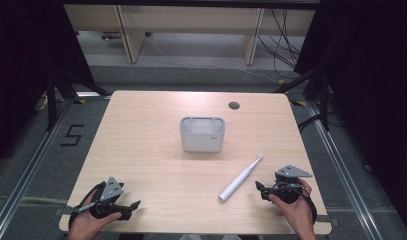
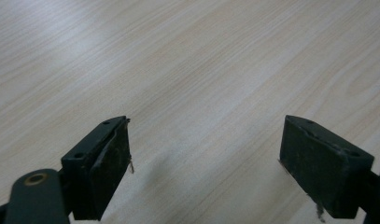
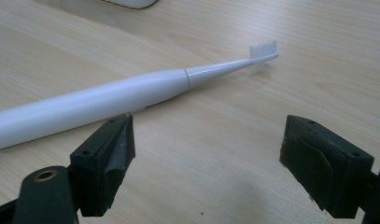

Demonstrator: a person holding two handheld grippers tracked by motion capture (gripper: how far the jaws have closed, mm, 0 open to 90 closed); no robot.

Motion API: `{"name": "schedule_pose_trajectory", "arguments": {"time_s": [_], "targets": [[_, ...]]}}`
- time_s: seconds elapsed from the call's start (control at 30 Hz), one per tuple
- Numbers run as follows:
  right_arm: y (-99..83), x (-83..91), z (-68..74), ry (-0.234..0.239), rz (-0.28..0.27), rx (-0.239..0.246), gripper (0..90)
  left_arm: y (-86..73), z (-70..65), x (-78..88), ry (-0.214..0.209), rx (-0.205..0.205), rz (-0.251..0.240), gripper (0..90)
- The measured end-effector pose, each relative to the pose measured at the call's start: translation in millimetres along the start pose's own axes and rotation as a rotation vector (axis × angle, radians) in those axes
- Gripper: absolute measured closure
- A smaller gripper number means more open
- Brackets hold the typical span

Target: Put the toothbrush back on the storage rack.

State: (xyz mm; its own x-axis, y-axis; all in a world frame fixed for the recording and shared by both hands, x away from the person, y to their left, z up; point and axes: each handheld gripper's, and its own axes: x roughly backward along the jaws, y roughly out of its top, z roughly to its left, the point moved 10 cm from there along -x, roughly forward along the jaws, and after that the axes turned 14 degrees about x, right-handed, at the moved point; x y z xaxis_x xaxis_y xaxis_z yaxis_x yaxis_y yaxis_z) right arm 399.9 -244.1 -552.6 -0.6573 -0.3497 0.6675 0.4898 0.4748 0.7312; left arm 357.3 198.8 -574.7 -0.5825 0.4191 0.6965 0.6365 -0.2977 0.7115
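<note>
A white electric toothbrush (image 1: 241,177) lies flat on the wooden table (image 1: 156,165), right of centre, its bristled head pointing away toward the far right. Behind it stands a grey rectangular holder (image 1: 202,134) with open compartments. My right gripper (image 1: 261,189) rests near the front right edge, just right of the toothbrush handle, jaws wide apart and empty. In the right gripper view the toothbrush (image 3: 131,95) lies just beyond the right gripper (image 3: 206,161). My left gripper (image 1: 133,206) sits at the front left edge, open, with bare wood between its jaws (image 2: 204,163).
A small dark round grommet (image 1: 234,105) is set in the table near its far edge. Beyond the table are pale cabinet legs and loose cables on a grey floor. A floor marking reads "5" at the left.
</note>
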Motion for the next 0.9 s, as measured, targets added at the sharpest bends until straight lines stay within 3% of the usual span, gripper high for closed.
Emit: {"name": "schedule_pose_trajectory", "arguments": {"time_s": [0.03,0.07,0.17,0.2,0.23,0.3,0.33,0.4,0.43,0.47,0.63,0.67,0.73,0.77,0.8,0.9], "targets": [[0.0,0.0,0.0,0.000,0.000,0.000,18.3,0.8,-1.1,-0.8,-0.005,0.010,-0.014,15.6],[1.0,0.1,-3.2,-0.016,-0.007,0.030,17.9,0.7,-0.8,-0.6,-0.004,0.008,-0.013,15.7],[1.4,-1.3,3.4,0.010,-0.001,-0.007,17.3,0.6,-1.5,-0.8,-0.010,0.006,-0.015,15.7],[2.0,-2.2,-1.0,-0.007,-0.012,0.027,17.3,-1.7,2.2,1.4,0.000,-0.034,0.018,15.6],[1.6,-3.3,-2.0,-0.013,-0.012,0.039,17.3,-1.8,2.4,1.2,0.001,-0.032,0.019,15.7],[2.7,-2.5,-1.9,-0.016,-0.003,0.032,17.4,-1.3,2.4,0.2,0.004,-0.022,0.007,15.6],[2.3,-1.3,3.4,0.002,0.012,-0.018,17.5,-1.7,2.4,0.6,0.001,-0.026,0.012,15.7],[3.1,-1.5,1.2,-0.006,0.001,0.009,17.6,-1.2,1.6,-0.1,-0.002,-0.018,0.003,15.7],[5.8,-2.3,-1.0,-0.009,-0.019,0.036,17.8,-1.3,3.3,-0.2,0.016,-0.021,0.006,15.7],[6.8,-1.3,1.6,-0.003,-0.016,0.011,18.5,-1.2,3.6,-0.9,0.020,-0.022,0.003,15.7],[12.5,-2.1,7.5,0.014,-0.028,0.028,26.5,-0.7,0.1,0.0,0.001,-0.001,-0.008,15.7],[15.0,-2.5,12.1,0.021,-0.038,0.020,32.3,-1.4,0.1,1.0,0.003,-0.001,0.000,15.7],[18.4,-2.6,11.4,0.028,-0.044,0.065,34.8,-1.9,2.8,0.2,0.023,0.002,-0.006,15.7],[18.4,-2.6,11.4,0.028,-0.044,0.065,34.8,-1.9,2.8,0.2,0.023,0.002,-0.006,15.7],[19.5,-2.8,12.6,0.032,-0.045,0.071,36.9,-3.7,3.8,2.8,0.014,-0.024,0.020,15.7],[26.3,-3.2,22.3,0.074,-0.061,0.051,43.2,-3.2,2.7,1.8,0.010,-0.014,0.006,15.7]]}}
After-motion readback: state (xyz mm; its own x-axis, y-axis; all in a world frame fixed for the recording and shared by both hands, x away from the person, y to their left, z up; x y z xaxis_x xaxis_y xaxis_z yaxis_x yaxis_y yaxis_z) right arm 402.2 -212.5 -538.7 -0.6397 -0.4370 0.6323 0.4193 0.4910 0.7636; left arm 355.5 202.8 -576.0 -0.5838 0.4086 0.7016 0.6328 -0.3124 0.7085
